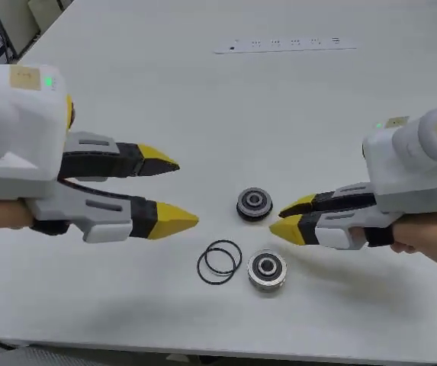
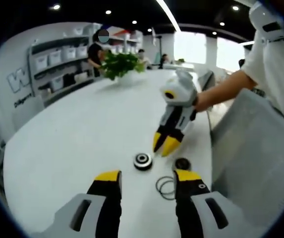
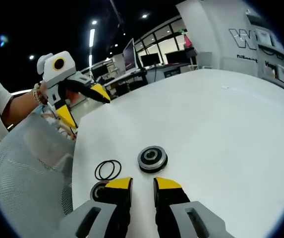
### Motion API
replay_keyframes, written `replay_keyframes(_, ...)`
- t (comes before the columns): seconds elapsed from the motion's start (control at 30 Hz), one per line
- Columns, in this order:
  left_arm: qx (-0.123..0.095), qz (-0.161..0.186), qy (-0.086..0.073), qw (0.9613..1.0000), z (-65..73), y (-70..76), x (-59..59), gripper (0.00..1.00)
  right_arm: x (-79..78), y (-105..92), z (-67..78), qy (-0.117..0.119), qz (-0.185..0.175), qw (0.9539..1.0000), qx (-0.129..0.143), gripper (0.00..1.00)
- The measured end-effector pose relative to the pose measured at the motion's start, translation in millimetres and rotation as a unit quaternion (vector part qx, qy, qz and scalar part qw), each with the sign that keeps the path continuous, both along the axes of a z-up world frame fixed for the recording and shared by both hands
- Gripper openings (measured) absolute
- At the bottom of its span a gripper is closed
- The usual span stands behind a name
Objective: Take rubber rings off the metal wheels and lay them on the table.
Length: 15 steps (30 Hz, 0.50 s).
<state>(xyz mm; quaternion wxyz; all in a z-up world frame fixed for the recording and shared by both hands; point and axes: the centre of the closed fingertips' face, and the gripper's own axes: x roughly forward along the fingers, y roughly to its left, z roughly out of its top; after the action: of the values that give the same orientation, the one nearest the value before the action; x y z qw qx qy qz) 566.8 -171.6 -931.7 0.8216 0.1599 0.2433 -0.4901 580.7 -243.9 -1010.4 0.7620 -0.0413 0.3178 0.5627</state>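
Hovering over a white table (image 1: 126, 91), left gripper (image 1: 178, 192) at mid-left of the head view: yellow-tipped jaws spread wide, nothing between them. Right gripper (image 1: 281, 217) at mid-right: jaws a narrow gap apart, holding nothing, tips pointing at and close to a dark-rimmed round metal wheel (image 1: 254, 203) at frame centre. Silver-rimmed round metal wheel (image 1: 267, 268) lies lower, below the right gripper's tips. Two thin black rubber rings (image 1: 220, 261) lie flat and overlapping on the table, just left of the silver-rimmed wheel. White power strip (image 1: 285, 46) at upper centre.
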Motion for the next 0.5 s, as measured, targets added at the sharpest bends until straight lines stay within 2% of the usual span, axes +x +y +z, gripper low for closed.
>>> replay_keyframes(0.17, -0.014, -0.006, -0.005, 0.9999, -3.6, -16.3, 16.6, 0.4, 5.7, 1.0, 1.6, -0.018, -0.001, 0.9998, 0.003, 0.18)
replay_keyframes(0.33, -0.013, -0.007, -0.011, 0.9998, -13.3, -27.5, 30.6, 0.32, 12.6, 4.5, -0.8, -0.025, -0.005, 0.9997, 0.003, 0.2)
replay_keyframes(0.5, -0.015, -0.006, -0.003, 0.9999, -26.7, -37.9, 38.9, 0.27, 16.4, 7.3, -3.4, -0.034, -0.001, 0.9994, 0.0, 0.2)
